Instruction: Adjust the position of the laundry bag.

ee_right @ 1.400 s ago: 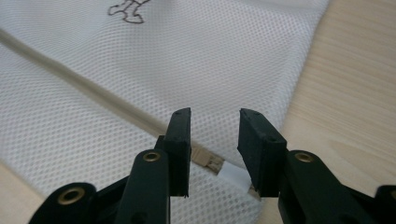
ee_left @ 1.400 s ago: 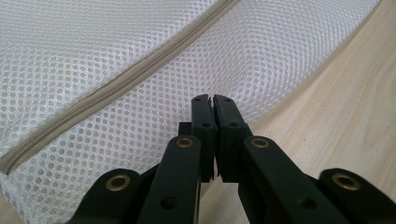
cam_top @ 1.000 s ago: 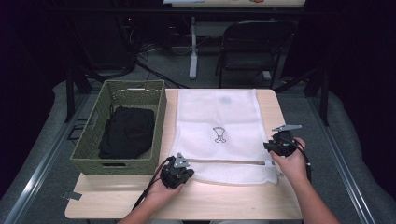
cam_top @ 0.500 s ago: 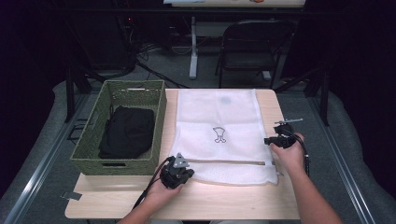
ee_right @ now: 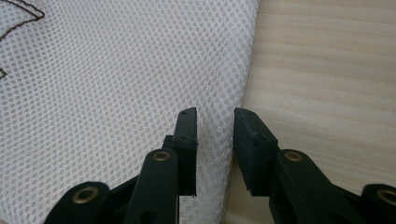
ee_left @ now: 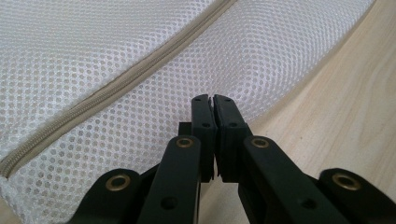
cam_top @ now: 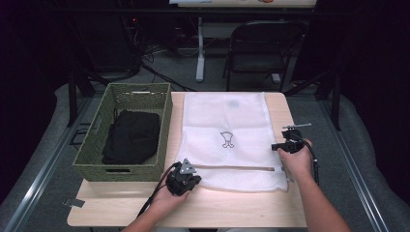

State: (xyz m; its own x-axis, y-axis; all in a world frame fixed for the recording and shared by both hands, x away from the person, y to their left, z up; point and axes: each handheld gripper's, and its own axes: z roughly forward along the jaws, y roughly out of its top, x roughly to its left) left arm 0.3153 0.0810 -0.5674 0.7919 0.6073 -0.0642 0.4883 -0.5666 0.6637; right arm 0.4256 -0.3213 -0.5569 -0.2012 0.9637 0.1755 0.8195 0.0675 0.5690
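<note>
White mesh laundry bag (cam_top: 227, 137) lies flat across the middle of the wooden table (cam_top: 241, 208), its zip (cam_top: 237, 168) running along the near edge, small dark outline print (cam_top: 226, 139) at its centre. Left gripper (cam_top: 186, 178) sits at the bag's near-left corner, hand wrapped round it, cable trailing off twd the table's front edge. In the left gripper view (ee_left: 212, 100) the jaws are clamped tight together w/ barely a slit between them, tips right at the bag's mesh hem (ee_left: 243, 84), just below the beige zip (ee_left: 121, 79); looks like the fabric edge is nipped there, but the pinch itself is hidden under the tips, so can't say for sure. Over on the other side, right gripper (cam_top: 288, 143) hovers at the bag's right edge, approx level w/ the print. Right gripper view (ee_right: 215, 116): jaws parted, a clear gap, straddling the bag's edge (ee_right: 243, 88) w/ bare wood (ee_right: 327, 70) to one side. They've just been closing a little; mesh lies beneath the gap, pads not pressing on it. Left of the bag, touching its side, a green woven basket (cam_top: 92, 150) w/ a black garment (cam_top: 131, 137) bundled inside. Beyond the table's far end, a dark folding chair (cam_top: 256, 48) on grey floor
</note>
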